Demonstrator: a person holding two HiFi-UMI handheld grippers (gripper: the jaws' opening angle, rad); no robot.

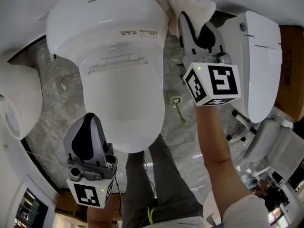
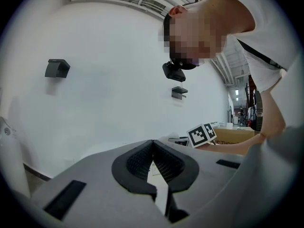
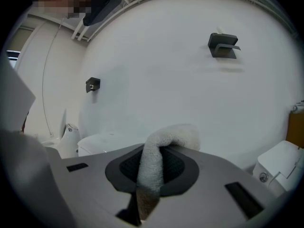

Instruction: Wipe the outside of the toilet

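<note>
1. We see the toilet (image 1: pixel 123 80) lengthwise, with its bowl front pointing toward us.
2. Right gripper (image 1: pixel 189 23) clamps the cloth (image 1: pixel 187 4) at the toilet's back corner.
3. Left gripper (image 1: pixel 89 122) is closed and empty, beside the toilet's front.

Grey left gripper (image 1: pixel 90 115), grey right gripper (image 1: pixel 194 19), black pads (image 2: pixel 137 163); trousers (image 1: pixel 161 184) perhaps grey.

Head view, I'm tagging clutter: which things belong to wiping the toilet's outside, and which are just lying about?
For the job: middle toilet; cloth, clamped in the right hand-held gripper.

Lying about or idle: right-hand toilet; cardboard box; small green item on the floor; left hand-held gripper, shut, empty.
</note>
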